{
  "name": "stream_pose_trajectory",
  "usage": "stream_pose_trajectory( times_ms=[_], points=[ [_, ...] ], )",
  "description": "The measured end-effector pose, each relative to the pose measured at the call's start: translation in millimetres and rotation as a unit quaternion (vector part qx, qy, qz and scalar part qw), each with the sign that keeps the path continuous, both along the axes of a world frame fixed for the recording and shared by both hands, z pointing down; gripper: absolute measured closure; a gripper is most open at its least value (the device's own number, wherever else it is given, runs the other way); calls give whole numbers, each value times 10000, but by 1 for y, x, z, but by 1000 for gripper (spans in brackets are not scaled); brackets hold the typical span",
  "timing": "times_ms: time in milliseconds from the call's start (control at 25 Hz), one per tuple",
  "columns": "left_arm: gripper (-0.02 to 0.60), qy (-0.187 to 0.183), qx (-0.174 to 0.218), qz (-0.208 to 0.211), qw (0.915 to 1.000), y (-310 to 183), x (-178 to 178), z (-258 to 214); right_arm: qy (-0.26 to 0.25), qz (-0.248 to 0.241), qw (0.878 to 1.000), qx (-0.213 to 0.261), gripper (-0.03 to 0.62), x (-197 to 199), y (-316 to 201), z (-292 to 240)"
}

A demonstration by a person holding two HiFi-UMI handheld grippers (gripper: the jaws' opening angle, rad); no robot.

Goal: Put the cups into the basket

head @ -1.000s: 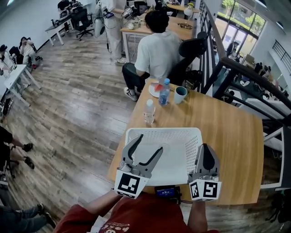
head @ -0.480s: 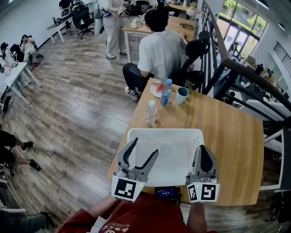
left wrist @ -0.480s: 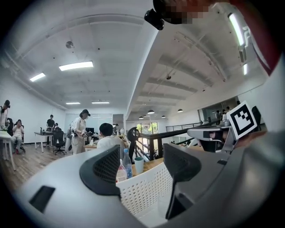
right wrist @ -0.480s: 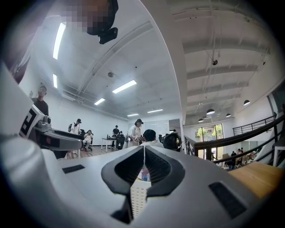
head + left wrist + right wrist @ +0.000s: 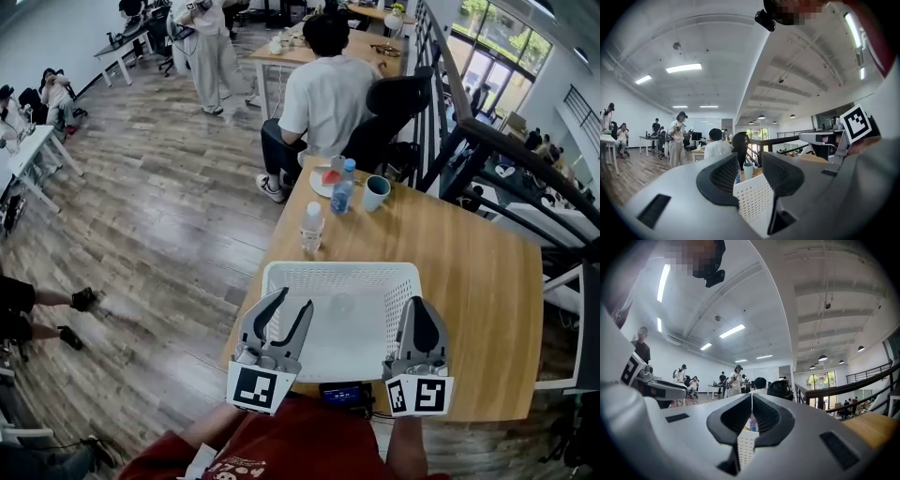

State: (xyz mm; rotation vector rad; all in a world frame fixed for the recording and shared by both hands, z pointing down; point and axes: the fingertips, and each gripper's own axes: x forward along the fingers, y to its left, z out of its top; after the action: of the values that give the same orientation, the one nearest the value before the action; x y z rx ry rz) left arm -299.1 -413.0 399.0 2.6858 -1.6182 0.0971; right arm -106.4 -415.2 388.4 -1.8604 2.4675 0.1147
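A white perforated basket (image 5: 337, 268) stands on the wooden table (image 5: 473, 281) close in front of me. A teal-and-white cup (image 5: 373, 194) stands at the table's far end, also seen small in the left gripper view (image 5: 748, 170). My left gripper (image 5: 294, 300) hovers over the basket's near left corner. Its jaws have just been closing and stand partly open with nothing between them; the basket wall (image 5: 751, 199) shows through the gap. My right gripper (image 5: 422, 305) is shut over the basket's right edge, and its jaws (image 5: 751, 401) meet with nothing seen between them. A faint round clear shape (image 5: 342, 305) lies on the basket floor.
Two plastic bottles (image 5: 310, 228) (image 5: 341, 188) and a plate with something red (image 5: 325, 179) stand at the table's far end near the cup. A seated person (image 5: 328, 98) is just beyond the table. A dark railing (image 5: 469, 131) runs along the right.
The left gripper's jaws have narrowed and it has drifted slightly towards me. The right gripper has kept still. A standing person in the background has walked to the left.
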Motion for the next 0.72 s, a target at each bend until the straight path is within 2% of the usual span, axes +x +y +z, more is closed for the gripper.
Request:
stream_pose_trajectory(
  times_ms=[240, 360, 560, 720],
  points=[
    [497, 298, -133, 28, 9995, 0, -5, -1, 61, -43, 10000, 9, 582, -2, -1, -5],
    [570, 393, -197, -55, 9990, -3, -13, -2, 76, -52, 10000, 6, 582, -3, -2, -5],
    [574, 243, 1, 2, 9997, 0, -13, -1, 85, -89, 9999, 7, 582, -7, -1, -2],
    [574, 104, -18, -29, 9999, 1, -12, 0, 113, -131, 9998, 12, 582, -10, -1, -3]
  ],
)
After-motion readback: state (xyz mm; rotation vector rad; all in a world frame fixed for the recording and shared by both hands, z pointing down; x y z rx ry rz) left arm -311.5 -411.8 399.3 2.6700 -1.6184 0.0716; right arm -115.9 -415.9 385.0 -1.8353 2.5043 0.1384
